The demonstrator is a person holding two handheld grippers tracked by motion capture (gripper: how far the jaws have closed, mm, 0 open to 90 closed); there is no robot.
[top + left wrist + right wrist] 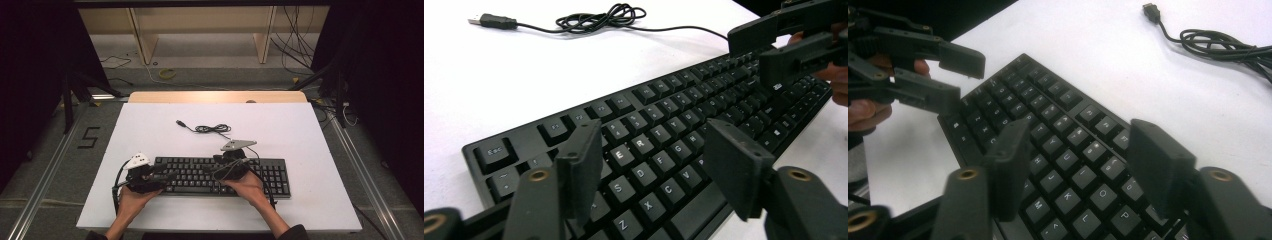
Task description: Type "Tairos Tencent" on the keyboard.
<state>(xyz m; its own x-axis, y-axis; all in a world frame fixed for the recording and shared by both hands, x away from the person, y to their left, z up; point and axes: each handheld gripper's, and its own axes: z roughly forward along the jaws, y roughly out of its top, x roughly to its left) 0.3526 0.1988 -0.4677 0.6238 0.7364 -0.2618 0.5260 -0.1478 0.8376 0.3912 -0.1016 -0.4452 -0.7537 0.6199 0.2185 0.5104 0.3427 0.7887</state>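
Note:
A black keyboard (272, 176) lies across the near part of the white table top (300, 130). Its cable (212, 129) is coiled behind it and ends in a loose USB plug (491, 21). My left gripper (171, 176) hovers over the keyboard's left end, pointing right. Its jaws stand open above the letter keys (651, 145), with nothing between them. My right gripper (212, 171) is over the middle of the keyboard, pointing left. It is open too, with only keys below its jaws (1078, 145). The two grippers face each other, a short gap apart.
The far half of the table holds just the cable coil (1220, 42). Beyond the far edge stand a wooden frame (145, 45) and loose cables (295, 45) on the floor. Metal rails (45, 170) run along both sides of the table.

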